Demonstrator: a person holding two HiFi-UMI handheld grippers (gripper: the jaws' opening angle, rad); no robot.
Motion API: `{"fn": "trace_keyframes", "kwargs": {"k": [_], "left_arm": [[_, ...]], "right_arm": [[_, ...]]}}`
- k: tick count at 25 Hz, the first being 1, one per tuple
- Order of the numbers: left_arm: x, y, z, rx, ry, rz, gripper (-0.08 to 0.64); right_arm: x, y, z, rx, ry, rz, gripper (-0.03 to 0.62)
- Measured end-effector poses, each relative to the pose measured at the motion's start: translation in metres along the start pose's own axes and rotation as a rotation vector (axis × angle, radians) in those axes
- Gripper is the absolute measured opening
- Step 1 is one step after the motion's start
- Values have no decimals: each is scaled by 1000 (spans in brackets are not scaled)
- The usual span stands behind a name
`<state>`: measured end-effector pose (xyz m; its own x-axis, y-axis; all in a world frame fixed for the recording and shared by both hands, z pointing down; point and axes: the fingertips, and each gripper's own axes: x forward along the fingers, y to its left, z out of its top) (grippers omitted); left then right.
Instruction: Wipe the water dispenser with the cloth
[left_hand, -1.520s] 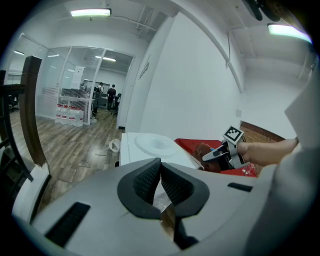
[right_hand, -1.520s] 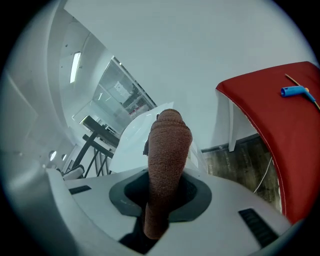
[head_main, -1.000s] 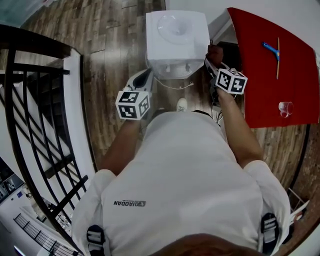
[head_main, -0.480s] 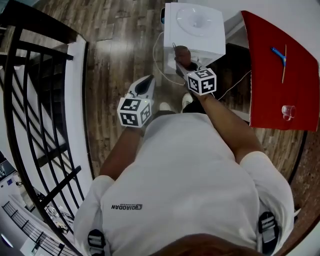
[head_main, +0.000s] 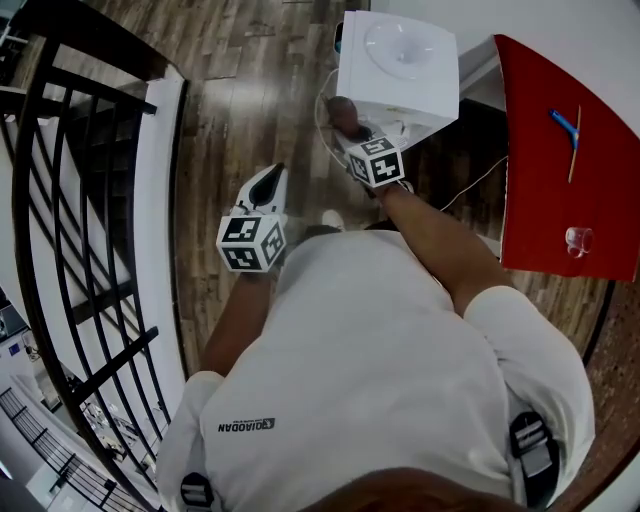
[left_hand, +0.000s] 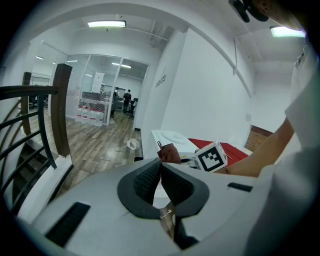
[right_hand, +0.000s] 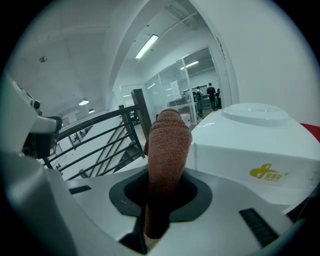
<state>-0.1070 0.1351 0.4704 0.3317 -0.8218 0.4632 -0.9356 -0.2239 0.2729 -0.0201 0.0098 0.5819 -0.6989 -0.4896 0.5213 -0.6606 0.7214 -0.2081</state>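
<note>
**Cloth at the corner of the water dispenser**

My right claw (head_main: 349, 128) was pinching the brown cloth (head_main: 341, 111). In the right gripper view the cloth (right_hand: 167, 145) stood up out of the claw (right_hand: 161, 196) as a thick folded roll, with both jaws closed against its lower part. The white water dispenser (right_hand: 250, 150) sat just to the right of it, with a yellow logo on the side facing me and a round dished top.

From the head view, the cloth was at the dispenser's (head_main: 400, 60) front left corner, low against its side. I could not tell whether the cloth was pressing on the casing or was only just beside it. My right forearm reached forward from my white shirt (head_main: 380, 370) toward that corner.

My left claw (head_main: 268, 184) hung apart from the work, out over the wooden floor (head_main: 225, 110), to the left of the dispenser and nearer to me. In the left gripper view its jaws were pressed together with nothing between them (left_hand: 161, 176). Beyond them that view showed the cloth (left_hand: 169, 152), the dispenser (left_hand: 170, 137) and the marker cube of my right claw.

A black railing (head_main: 80, 200) ran along my left side. To the right of the dispenser stood a red table (head_main: 535, 170) with a blue-handled tool (head_main: 566, 127) and a clear glass (head_main: 577, 240) on it, well apart from both claws. A thin white cord (head_main: 470, 180) ran across the floor between the dispenser and the table.
</note>
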Motion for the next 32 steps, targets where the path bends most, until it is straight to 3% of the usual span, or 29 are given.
{"fn": "trace_keyframes", "kwargs": {"k": [7,24,32], "left_arm": [[11,-6,-5,-1,14,-6,0],[52,-67,11,106,41,-192,0],[59,-78,9,124,58,-225,0]], "right_arm": [[-10,-21,-11,-17,6,-50,71],[-78,-85,-35,54,-17,-224,71],[-109,-120,-49,110,-25,-320,71]]}}
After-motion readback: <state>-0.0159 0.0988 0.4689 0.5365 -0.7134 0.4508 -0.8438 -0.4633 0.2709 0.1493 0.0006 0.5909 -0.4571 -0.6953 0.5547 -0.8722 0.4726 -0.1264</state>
